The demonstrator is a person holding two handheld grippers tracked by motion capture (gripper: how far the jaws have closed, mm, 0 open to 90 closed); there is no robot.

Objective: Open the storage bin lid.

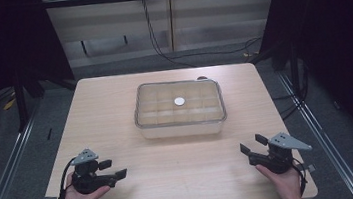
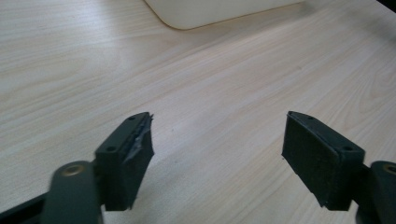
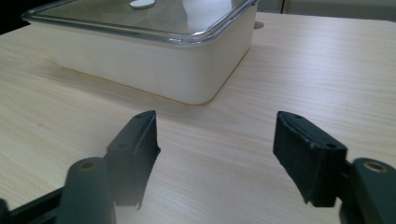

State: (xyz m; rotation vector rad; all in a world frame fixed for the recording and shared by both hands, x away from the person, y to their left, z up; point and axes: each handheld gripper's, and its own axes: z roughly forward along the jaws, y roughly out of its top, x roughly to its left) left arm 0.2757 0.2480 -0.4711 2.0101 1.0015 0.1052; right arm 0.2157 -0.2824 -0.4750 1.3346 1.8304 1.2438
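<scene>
Both jaws gape wide and empty, left gripper (image 1: 106, 171) and right gripper (image 1: 253, 146) low at the near edge, the lidded box (image 1: 179, 108) mid-table ahead, so approach level, one per side.

High view looks down over the table (image 1: 173, 180); both tool views skim it low, sharing the box (image 3: 154, 74).
</scene>
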